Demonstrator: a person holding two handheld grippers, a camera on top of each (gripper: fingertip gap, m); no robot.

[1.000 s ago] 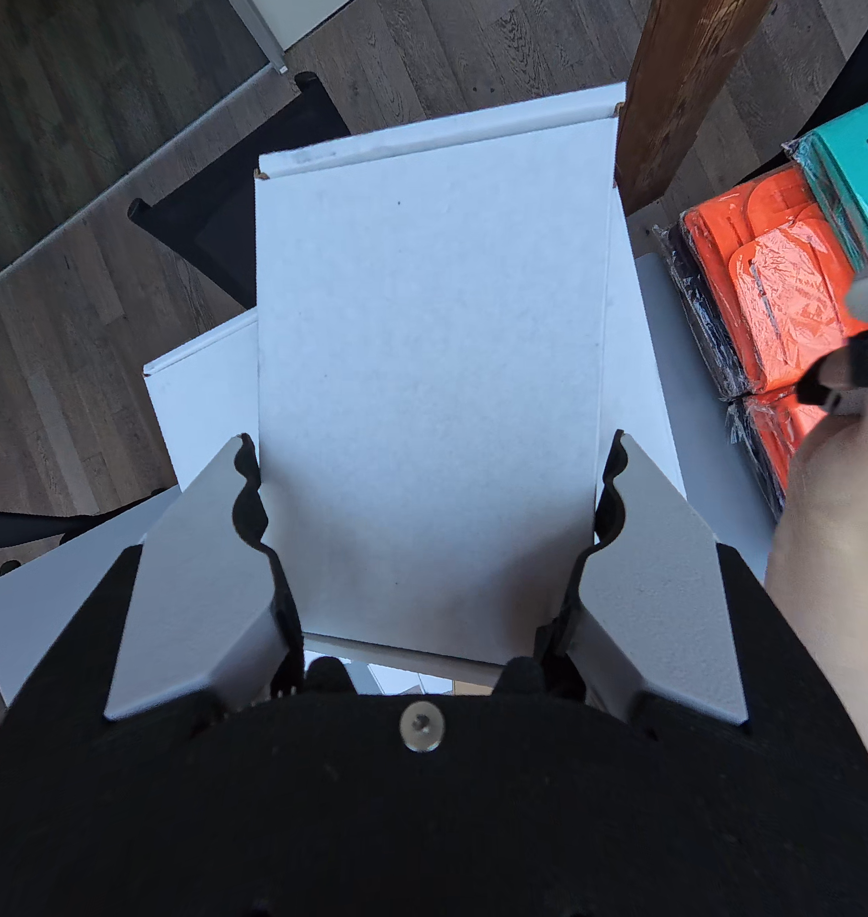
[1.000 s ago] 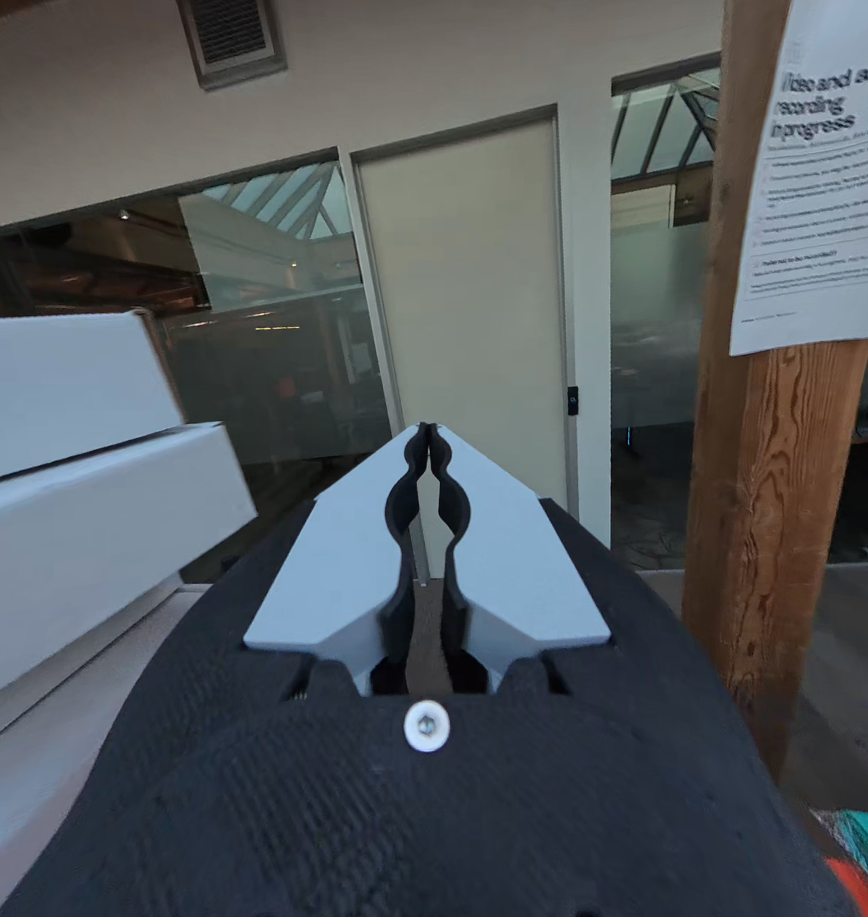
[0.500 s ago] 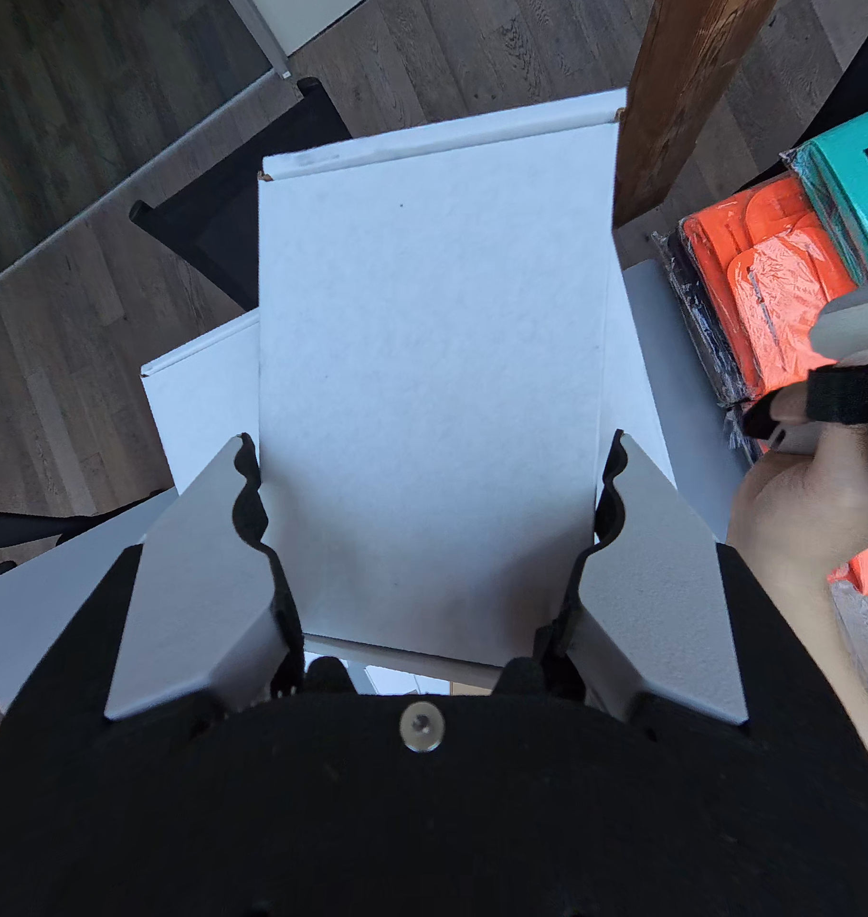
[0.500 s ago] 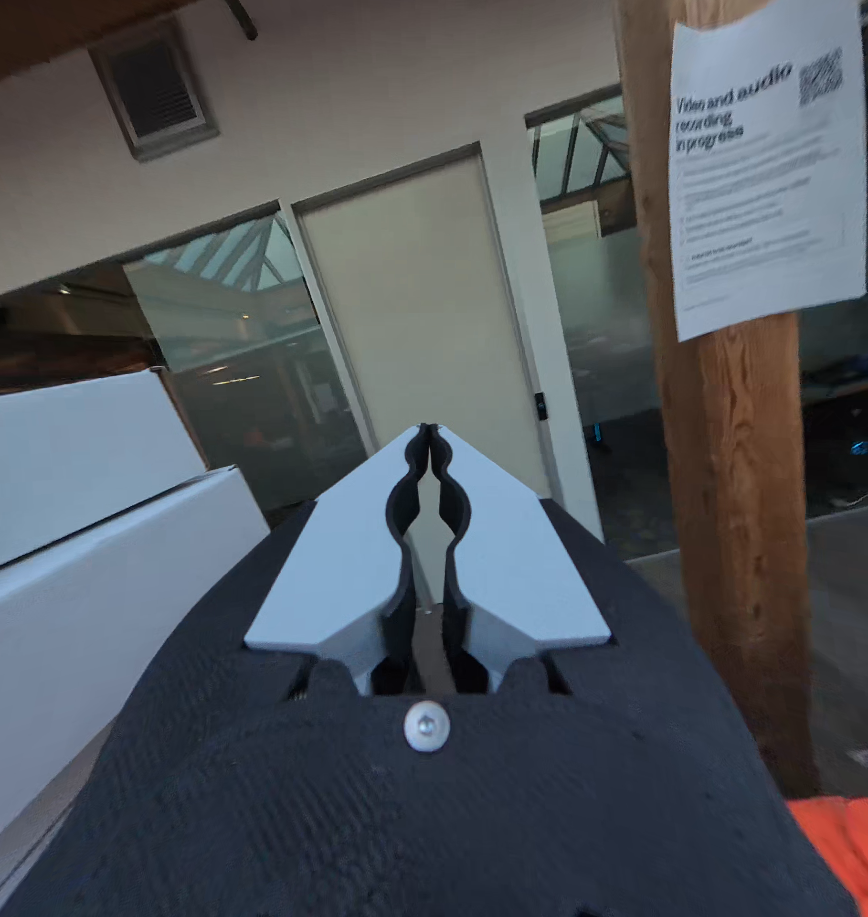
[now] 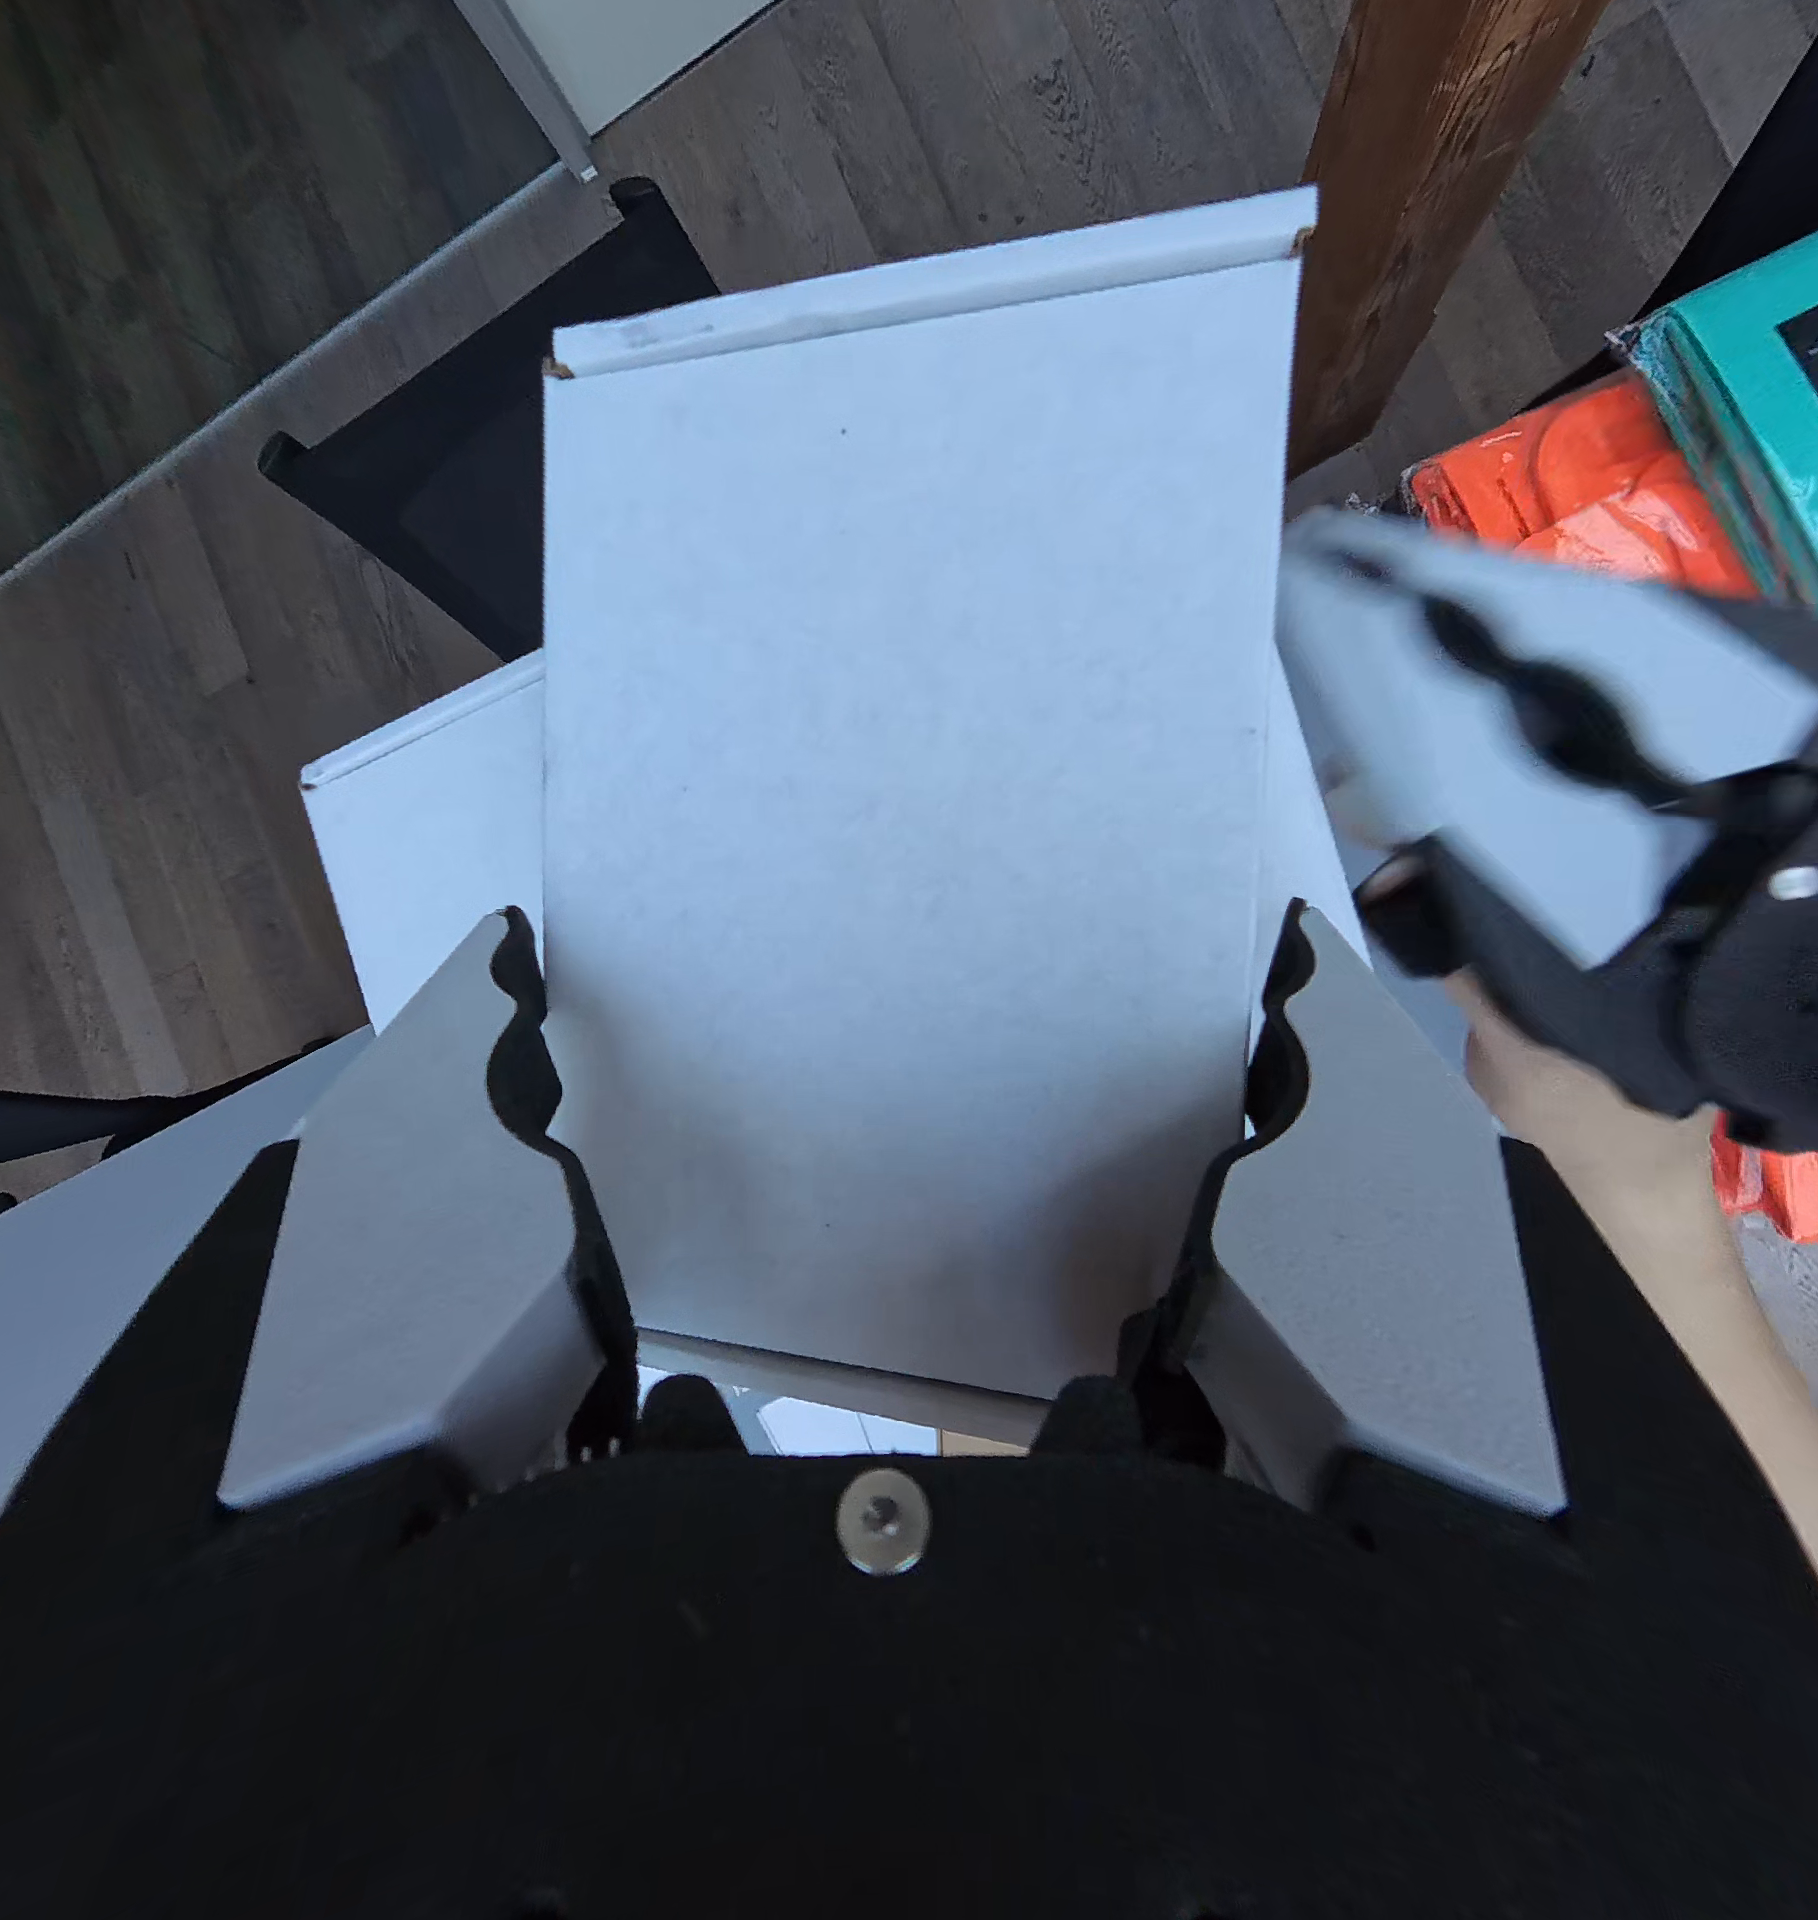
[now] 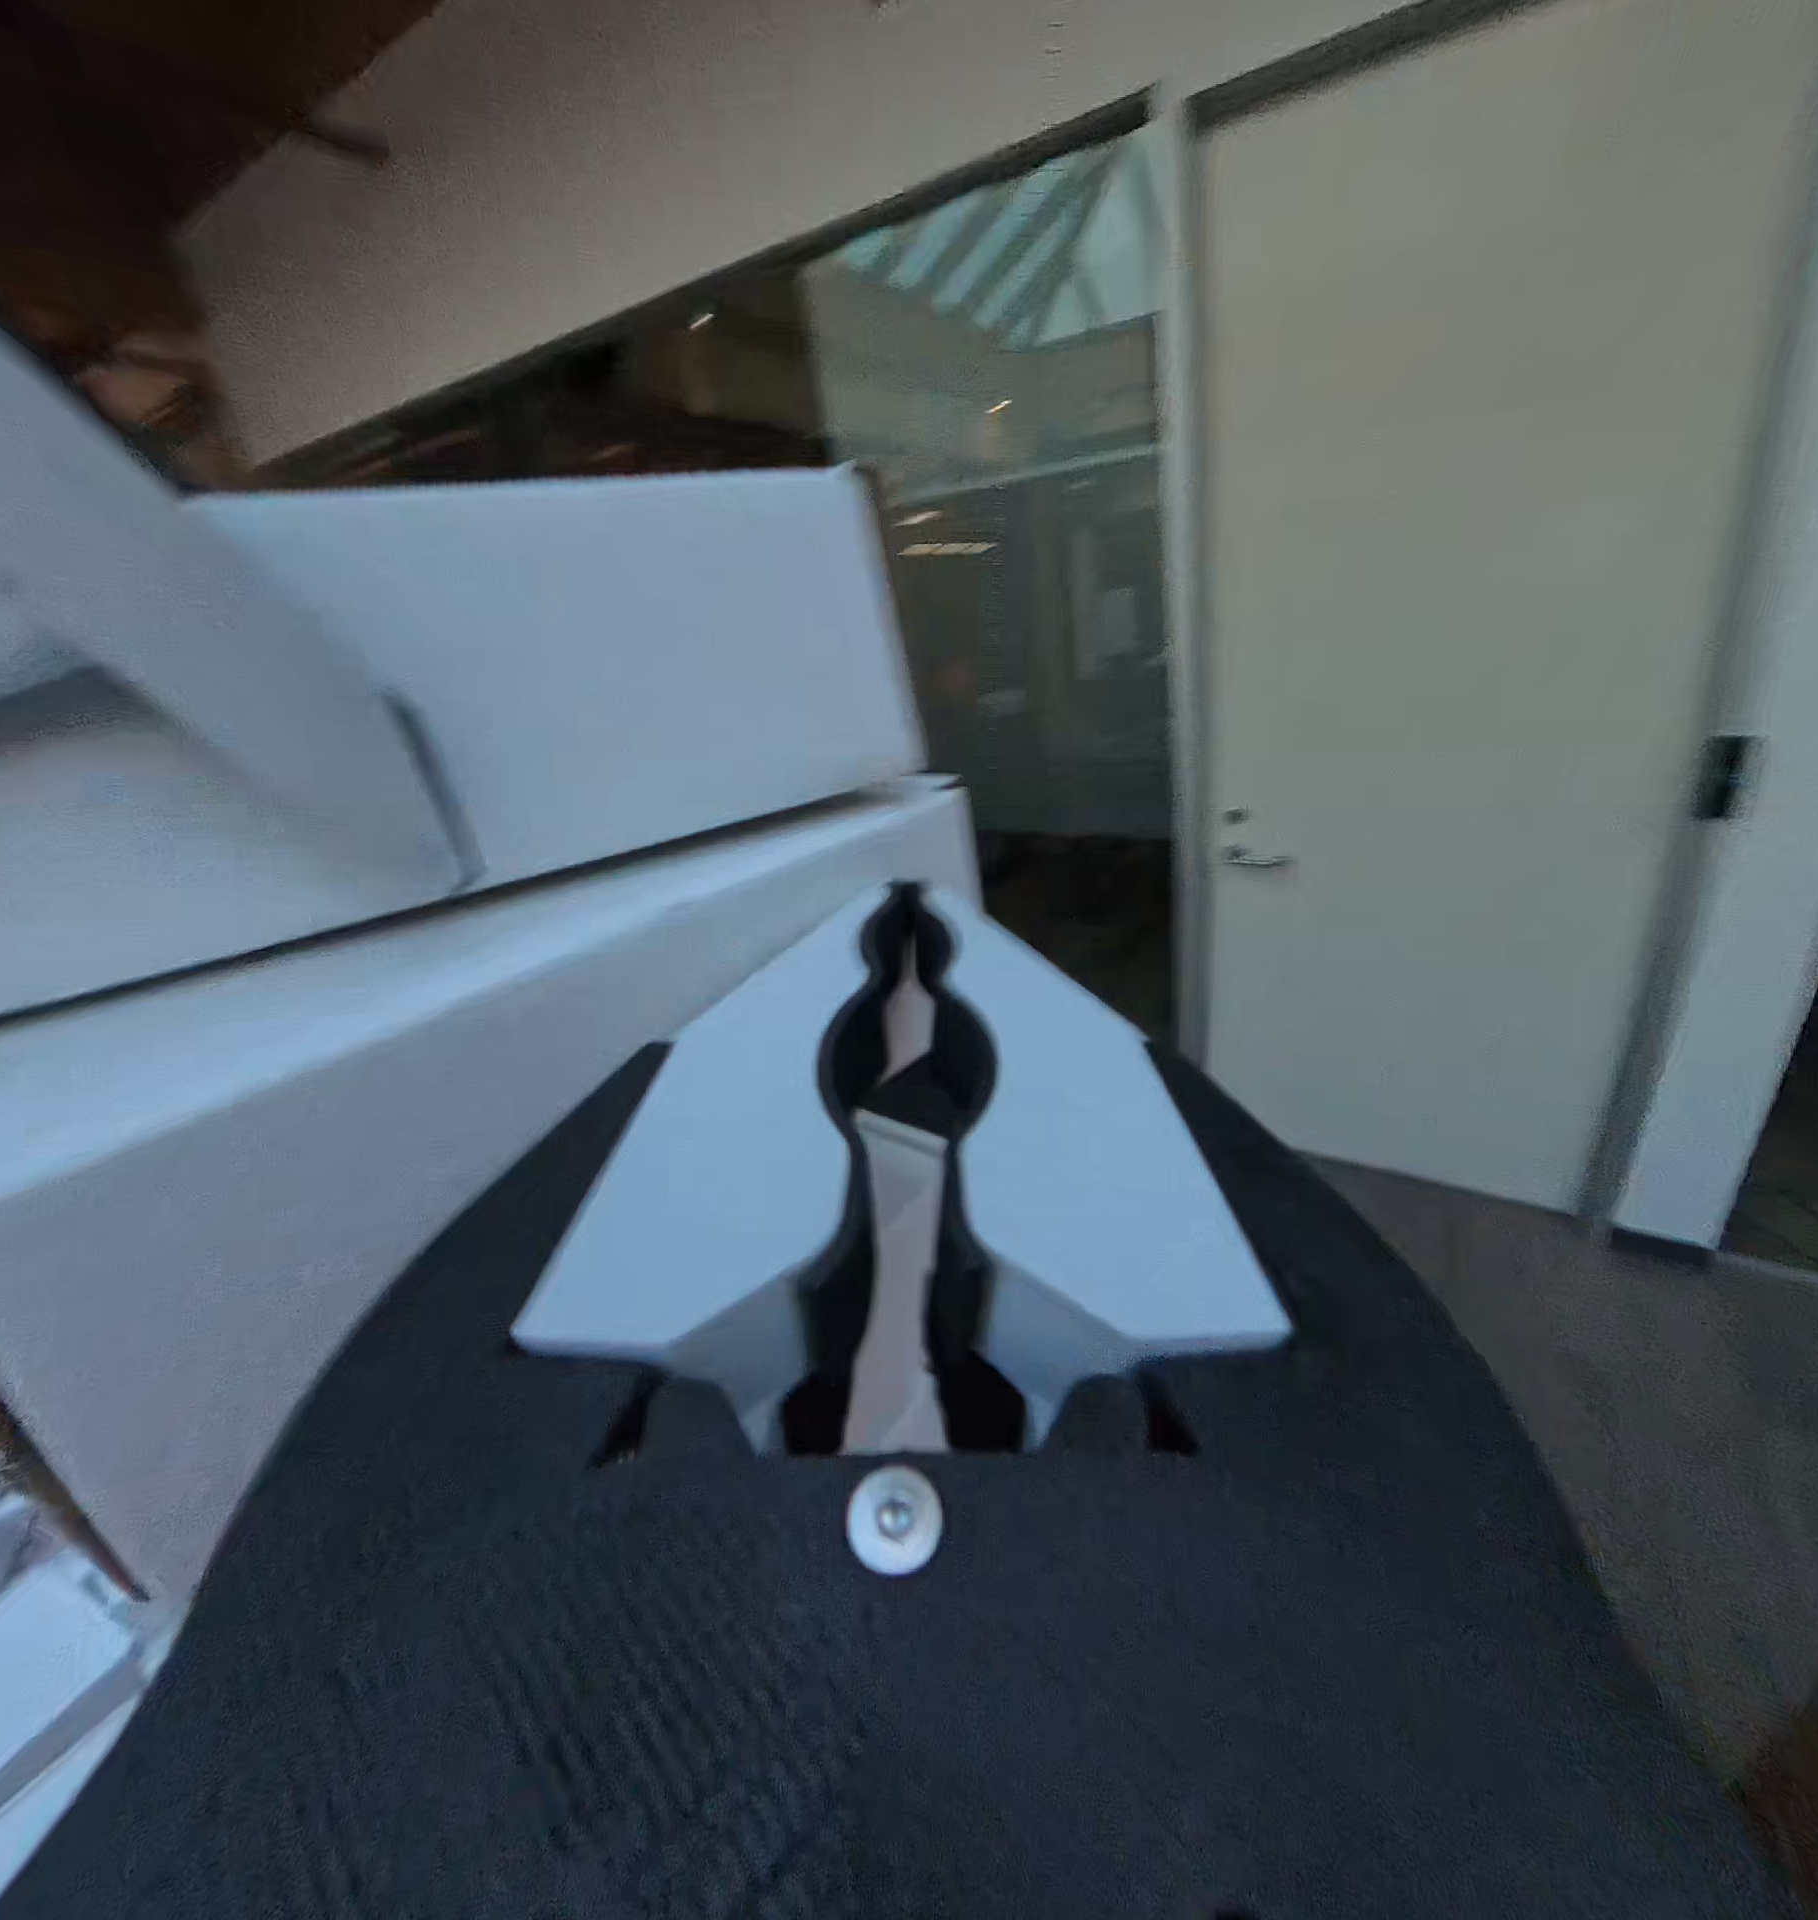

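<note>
The white cardboard box [image 5: 905, 790] is plain, matte and unmarked, a flat rectangular mailer with a folded flap edge along its far end; it fills the middle of the left wrist view, its long axis running from 6 o'clock to 12 o'clock, far end pointing toward 12. At 9 o'clock a second white box [image 5: 422, 831] shows beneath it, resting on the pale desk [image 5: 84, 1278], with dark wood floor [image 5: 157, 623] beyond. The left gripper [image 5: 900, 930] has its jaws spread wide, one finger against each long side of the upper box, holding it across its width. At 1 o'clock stands a wooden post [image 5: 1424, 187]. At 3 o'clock the right gripper [image 5: 1331, 582], blurred, reaches in just beside the box's right edge, jaws nearly together and holding nothing; whether it touches the box cannot be told. Behind it lie orange packets [image 5: 1601, 499] in clear wrap and a teal box [image 5: 1778, 416]. In the right wrist view the stacked white boxes sit at 9 o'clock, with a pale door [image 6: 1456, 623] at 2 o'clock.
</note>
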